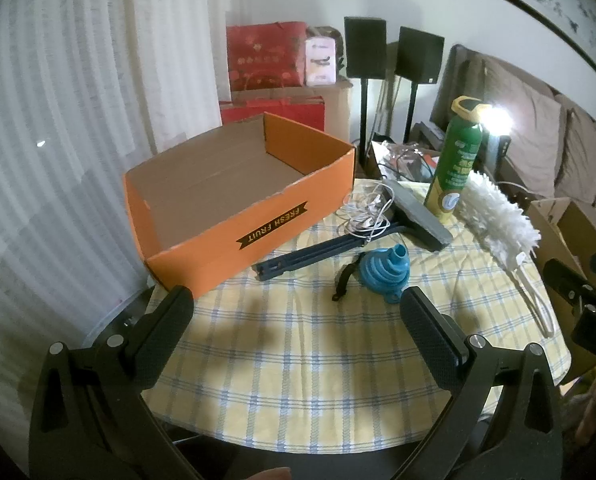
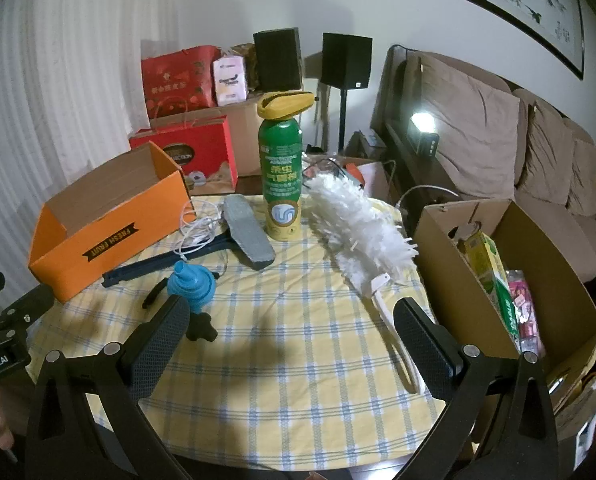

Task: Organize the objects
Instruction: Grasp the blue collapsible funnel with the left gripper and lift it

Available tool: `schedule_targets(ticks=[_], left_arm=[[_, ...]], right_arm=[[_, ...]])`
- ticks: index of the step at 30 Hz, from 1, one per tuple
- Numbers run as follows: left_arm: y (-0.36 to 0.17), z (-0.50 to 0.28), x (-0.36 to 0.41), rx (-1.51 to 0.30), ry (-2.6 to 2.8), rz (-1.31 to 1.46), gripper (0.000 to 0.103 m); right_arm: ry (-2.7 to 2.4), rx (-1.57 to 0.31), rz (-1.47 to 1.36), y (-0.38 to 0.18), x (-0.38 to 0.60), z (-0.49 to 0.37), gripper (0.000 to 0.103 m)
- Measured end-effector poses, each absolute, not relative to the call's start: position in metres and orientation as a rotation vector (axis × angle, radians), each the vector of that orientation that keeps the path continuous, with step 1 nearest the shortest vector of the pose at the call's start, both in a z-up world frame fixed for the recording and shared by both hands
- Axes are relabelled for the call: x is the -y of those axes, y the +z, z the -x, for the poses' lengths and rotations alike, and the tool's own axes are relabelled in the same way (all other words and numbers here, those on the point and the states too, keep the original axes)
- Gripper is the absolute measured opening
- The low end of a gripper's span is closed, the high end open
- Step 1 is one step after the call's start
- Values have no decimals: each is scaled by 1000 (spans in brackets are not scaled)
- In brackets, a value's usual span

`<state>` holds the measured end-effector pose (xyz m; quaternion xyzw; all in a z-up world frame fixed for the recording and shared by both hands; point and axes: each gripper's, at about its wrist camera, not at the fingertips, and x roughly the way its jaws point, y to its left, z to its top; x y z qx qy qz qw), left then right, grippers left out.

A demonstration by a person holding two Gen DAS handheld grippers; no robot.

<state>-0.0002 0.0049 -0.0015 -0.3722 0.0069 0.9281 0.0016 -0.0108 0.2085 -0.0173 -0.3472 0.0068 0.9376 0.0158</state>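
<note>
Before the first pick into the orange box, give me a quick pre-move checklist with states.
1. Left gripper open, nothing between its fingers: ok.
2. Right gripper open, nothing held: ok.
3. Orange box open on top, no contents visible inside: ok.
4. Blue funnel free to grab: not ok, a black strap lies against it.
5. White cable clear of the squeegee: not ok, its coils lie over the handle.
6. Spray can upright: ok; the duster lies close beside it, contact cannot tell.
</note>
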Motion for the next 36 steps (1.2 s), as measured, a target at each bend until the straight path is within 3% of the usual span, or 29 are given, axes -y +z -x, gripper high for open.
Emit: schedule_targets(ticks=[16,27,36], left_arm=[[-1,7,-6,-19,2919,1119,103],[-30,36,5,30,2832,1138,103],[-48,60,-27,3,2676,1079,97]], right_arm=[[2911,-33,1093,-20,-221,13,103],[2898,12,1043,-25,-251,20,103],[2860,-91,1041,-40,-297,23,103]])
